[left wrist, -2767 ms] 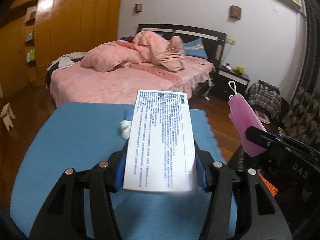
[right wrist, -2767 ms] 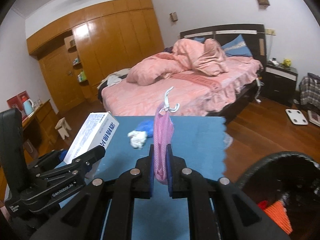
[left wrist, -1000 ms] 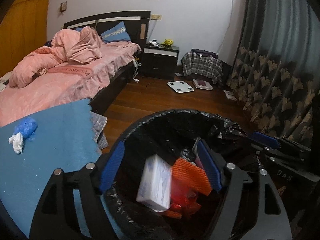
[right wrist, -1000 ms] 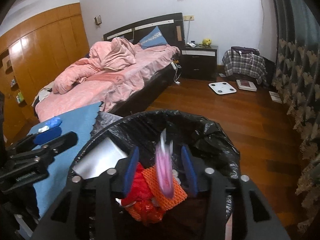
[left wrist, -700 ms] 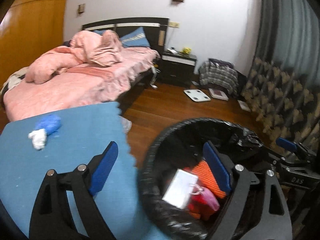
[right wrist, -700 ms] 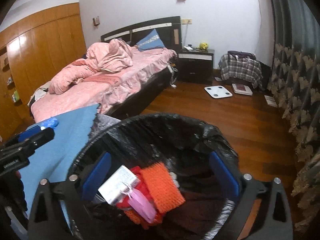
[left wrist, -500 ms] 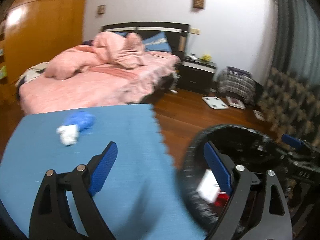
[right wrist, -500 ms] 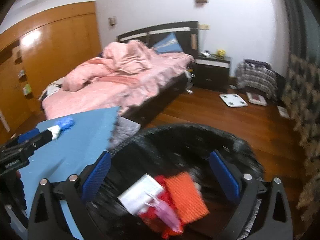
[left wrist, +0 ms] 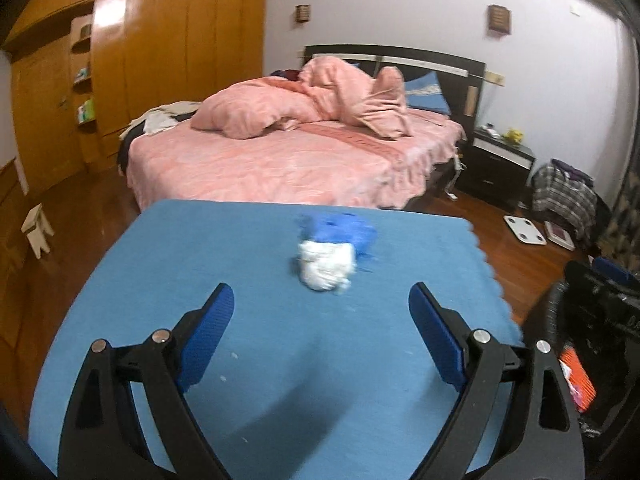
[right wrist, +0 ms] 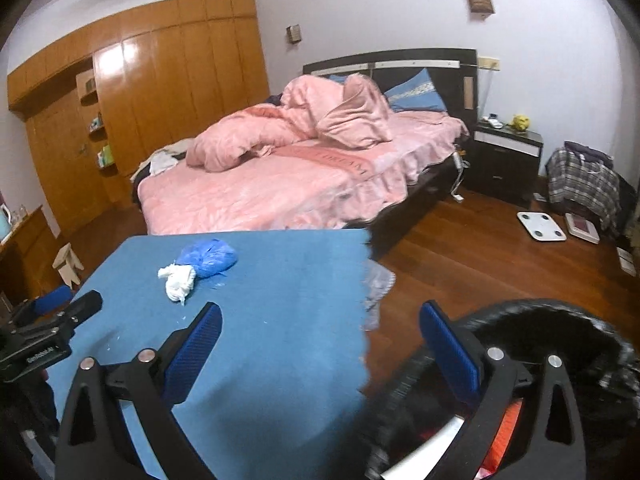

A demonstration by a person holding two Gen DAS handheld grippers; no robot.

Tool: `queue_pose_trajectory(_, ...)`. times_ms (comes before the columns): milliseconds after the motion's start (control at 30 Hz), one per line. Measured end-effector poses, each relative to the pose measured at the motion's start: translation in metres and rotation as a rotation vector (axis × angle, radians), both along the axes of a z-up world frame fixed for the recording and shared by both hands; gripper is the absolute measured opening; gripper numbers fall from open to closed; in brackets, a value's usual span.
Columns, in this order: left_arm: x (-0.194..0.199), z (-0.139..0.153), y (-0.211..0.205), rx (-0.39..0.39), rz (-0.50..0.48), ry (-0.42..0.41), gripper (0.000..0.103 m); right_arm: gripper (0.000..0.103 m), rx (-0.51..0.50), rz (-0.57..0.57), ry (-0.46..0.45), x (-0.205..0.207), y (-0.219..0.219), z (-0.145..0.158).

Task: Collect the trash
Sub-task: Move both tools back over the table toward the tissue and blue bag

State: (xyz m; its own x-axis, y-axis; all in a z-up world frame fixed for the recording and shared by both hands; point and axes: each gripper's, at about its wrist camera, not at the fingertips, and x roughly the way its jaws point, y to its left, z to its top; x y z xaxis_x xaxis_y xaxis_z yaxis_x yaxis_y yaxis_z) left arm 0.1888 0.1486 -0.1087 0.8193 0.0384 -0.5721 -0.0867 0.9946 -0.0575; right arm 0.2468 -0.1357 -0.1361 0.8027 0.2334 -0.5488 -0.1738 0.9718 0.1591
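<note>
A crumpled white tissue [left wrist: 326,264] lies against a crumpled blue plastic wad [left wrist: 342,230] on the blue table [left wrist: 200,248]. My left gripper [left wrist: 322,316] is open and empty, just short of the tissue. In the right wrist view the tissue [right wrist: 178,280] and blue wad [right wrist: 208,258] lie far left on the table [right wrist: 288,280]. My right gripper [right wrist: 320,336] is open and empty over the table's right edge. The black-lined trash bin [right wrist: 532,328] sits lower right, with a white box and orange trash inside. The bin's edge [left wrist: 560,320] shows at right in the left wrist view.
A pink bed [right wrist: 288,176] stands beyond the table. A dark nightstand [right wrist: 506,160], a white scale [right wrist: 540,226] and a plaid bag [right wrist: 582,184] are on the wooden floor at right. Wooden wardrobes [left wrist: 132,68] line the left wall. A small stool [left wrist: 36,230] stands at left.
Both grippers opened over the bin, dropping the white box and the pink item into it. Both then swung left, back over the blue table toward the tissue and blue wad.
</note>
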Motion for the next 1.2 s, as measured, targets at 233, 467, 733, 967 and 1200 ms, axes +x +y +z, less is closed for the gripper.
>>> queue_pose_trajectory(233, 0.032, -0.018, 0.023, -0.007, 0.024, 0.009, 0.087, 0.097, -0.025, -0.036, -0.044, 0.041, 0.047, -0.016)
queue_pose_trajectory(467, 0.07, -0.044, 0.02, -0.02, 0.004, 0.068, 0.082, 0.097, -0.042, -0.057, -0.02, 0.074, 0.062, -0.029)
queue_pose_trajectory(733, 0.104, -0.066, 0.009, -0.042, -0.024, 0.112, 0.072, 0.097, -0.062, -0.049, 0.007, 0.092, 0.062, -0.039)
queue_pose_trajectory(967, 0.12, -0.081, 0.001, -0.078, -0.084, 0.178, 0.039, 0.097, -0.071, -0.036, 0.041, 0.098, 0.063, -0.05)
queue_pose_trajectory(1200, 0.106, -0.075, 0.008, -0.096, -0.094, 0.126, 0.028, 0.097, -0.072, -0.015, 0.055, 0.099, 0.07, -0.055)
